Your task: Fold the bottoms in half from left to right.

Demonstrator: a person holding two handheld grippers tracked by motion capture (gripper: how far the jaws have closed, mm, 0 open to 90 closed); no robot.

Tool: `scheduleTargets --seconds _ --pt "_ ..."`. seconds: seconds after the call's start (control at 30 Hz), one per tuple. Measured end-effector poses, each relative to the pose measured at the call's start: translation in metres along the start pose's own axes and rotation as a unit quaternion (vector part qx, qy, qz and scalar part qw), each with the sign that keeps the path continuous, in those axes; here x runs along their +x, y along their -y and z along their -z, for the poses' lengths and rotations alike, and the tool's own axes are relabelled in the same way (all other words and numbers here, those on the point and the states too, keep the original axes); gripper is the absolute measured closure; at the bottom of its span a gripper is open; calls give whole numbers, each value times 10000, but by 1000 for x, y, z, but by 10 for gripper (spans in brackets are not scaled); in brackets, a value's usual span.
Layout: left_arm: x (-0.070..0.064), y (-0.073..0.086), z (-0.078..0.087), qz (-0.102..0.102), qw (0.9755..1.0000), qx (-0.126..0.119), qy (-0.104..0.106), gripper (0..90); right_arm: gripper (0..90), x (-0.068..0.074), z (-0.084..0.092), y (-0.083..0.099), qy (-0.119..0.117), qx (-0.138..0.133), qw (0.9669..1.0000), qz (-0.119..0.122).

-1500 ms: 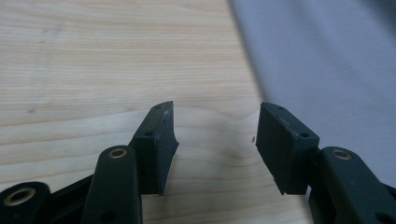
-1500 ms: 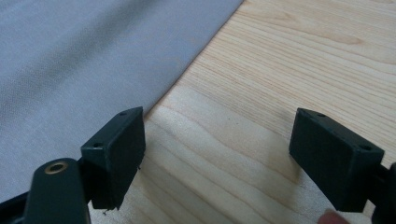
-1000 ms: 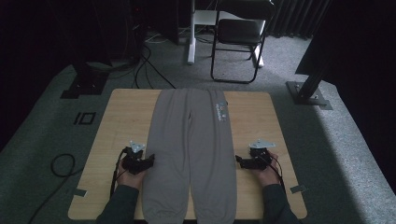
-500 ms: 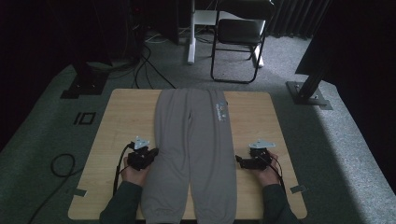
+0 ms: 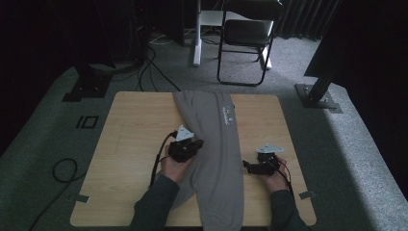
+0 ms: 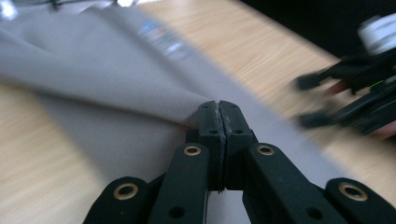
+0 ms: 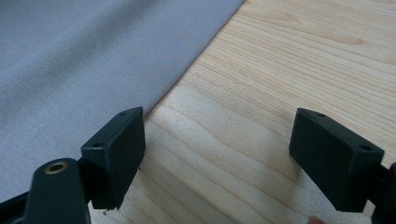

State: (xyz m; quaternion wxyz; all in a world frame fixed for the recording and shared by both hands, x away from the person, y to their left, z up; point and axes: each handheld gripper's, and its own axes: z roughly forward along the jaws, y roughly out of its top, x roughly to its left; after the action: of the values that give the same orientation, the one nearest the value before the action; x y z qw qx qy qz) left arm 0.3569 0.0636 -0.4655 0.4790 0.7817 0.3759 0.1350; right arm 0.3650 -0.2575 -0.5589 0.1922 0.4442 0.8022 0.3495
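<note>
Left gripper (image 5: 196,144) is clamped on the grey trousers' (image 5: 219,144) left edge, lifting it mid-table toward the wide-open right gripper (image 5: 246,166) parked by the right edge; carry the fold straight across, edges aligned, no drag.

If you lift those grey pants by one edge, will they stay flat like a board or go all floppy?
Probably floppy: where the left gripper pinches the grey pants, the cloth already folds over itself. They look light, since one pinch lifts a whole side. They would likely drag across the wooden table rather than roll.
</note>
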Motion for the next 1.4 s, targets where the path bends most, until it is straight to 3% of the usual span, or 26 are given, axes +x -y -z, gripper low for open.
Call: scheduleTargets --seconds 0.13,0.17,0.23,0.3,0.4,0.53,0.7,0.93,1.03,1.17,1.3,1.4 --pt "-19 -10 -20 14 9986 -56 530 897 182 0 0 0 3 1 10000 -2" --pt "-22 -10 -25 23 9984 5 568 896 182 0 0 0 4 1 10000 -2" --pt "-20 -7 -35 121 9972 181 720 884 182 0 0 0 2 1 10000 -4" --pt "-15 -2 -36 194 9966 186 779 783 183 0 0 0 15 -8 10000 8" --pt "-3 7 -27 229 9981 181 536 689 245 2 0 0 109 -23 9999 -109" --pt "15 19 -9 159 9995 234 117 649 461 6 3 -5 234 63 9995 -211" --pt "42 42 15 192 9983 359 -412 617 502 25 3 -16 154 41 9999 -39" --pt "73 78 43 411 9920 396 -1122 599 465 54 5 -46 -85 -152 9995 256" --pt "85 94 52 631 9887 402 -1299 597 456 65 7 -61 -197 -297 9987 354" --pt "94 109 61 770 9833 417 -1593 587 447 81 5 -79 -368 -390 9976 449" --pt "97 116 65 856 9810 378 -1697 578 438 99 -5 -90 -463 -356 9963 635" --pt "98 118 65 889 9805 371 -1711 574 439 108 -15 -91 -335 -181 9960 813"
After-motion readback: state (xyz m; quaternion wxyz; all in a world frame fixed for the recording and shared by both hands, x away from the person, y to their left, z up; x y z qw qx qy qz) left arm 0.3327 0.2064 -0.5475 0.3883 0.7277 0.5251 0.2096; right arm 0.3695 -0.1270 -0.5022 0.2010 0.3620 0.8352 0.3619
